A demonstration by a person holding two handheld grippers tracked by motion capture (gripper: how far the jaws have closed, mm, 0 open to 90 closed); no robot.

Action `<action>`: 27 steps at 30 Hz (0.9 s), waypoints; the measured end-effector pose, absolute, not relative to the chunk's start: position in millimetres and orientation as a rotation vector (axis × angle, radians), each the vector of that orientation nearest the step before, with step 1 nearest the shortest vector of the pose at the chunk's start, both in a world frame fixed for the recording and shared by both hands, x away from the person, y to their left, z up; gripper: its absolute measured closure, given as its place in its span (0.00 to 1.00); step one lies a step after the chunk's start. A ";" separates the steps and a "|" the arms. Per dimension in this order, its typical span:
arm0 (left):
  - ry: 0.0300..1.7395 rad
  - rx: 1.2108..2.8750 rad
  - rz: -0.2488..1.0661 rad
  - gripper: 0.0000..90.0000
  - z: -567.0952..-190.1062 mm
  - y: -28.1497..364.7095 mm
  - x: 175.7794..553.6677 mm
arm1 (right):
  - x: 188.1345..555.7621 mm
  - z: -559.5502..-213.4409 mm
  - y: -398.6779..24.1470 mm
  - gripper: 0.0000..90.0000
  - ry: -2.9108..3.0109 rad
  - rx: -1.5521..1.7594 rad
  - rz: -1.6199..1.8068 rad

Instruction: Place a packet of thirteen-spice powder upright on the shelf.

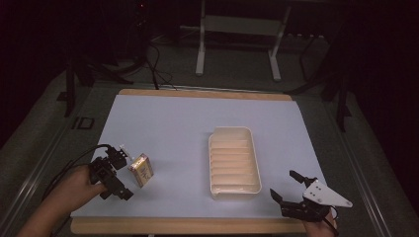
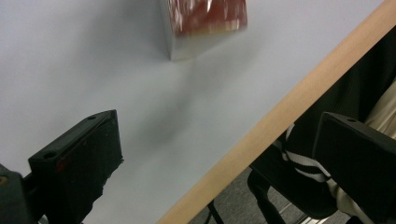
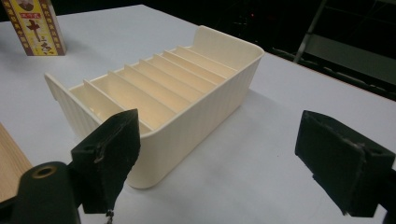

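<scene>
Left gripper (image 1: 124, 170) agape beside box (image 1: 141, 169); right gripper (image 1: 286, 184) agape.

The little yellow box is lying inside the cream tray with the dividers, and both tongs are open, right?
Not quite. The little yellow box stands on the white sheet left of the cream tray, not inside it; the high view shows the gap. The left tongs and right tongs are open, as you said.

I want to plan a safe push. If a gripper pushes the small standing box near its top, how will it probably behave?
The small box stands upright on a narrow base, so a high push would probably tip it. It looks like thin printed carton, likely light and stiff, though hard squeezing could dent it. On the smooth white sheet, a low push should slide it.
</scene>
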State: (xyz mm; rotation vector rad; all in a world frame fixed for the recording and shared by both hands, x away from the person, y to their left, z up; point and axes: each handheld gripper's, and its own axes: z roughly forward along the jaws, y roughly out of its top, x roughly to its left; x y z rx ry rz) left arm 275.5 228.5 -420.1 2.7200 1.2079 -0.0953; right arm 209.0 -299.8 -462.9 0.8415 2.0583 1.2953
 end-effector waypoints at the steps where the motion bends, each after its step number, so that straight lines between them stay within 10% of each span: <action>1: 1.227 2.717 -0.093 0.02 -419.3 226.2 280.6 | 208.9 -462.9 -299.9 0.16 2.058 0.842 1.296; 13: 1.256 2.703 -0.051 0.02 -413.2 210.7 309.1 | 209.0 -463.1 -300.3 0.16 2.056 0.841 1.300; 27: 1.353 2.718 0.011 0.42 -425.5 194.7 332.3 | 209.0 -463.2 -300.3 0.16 2.058 0.840 1.300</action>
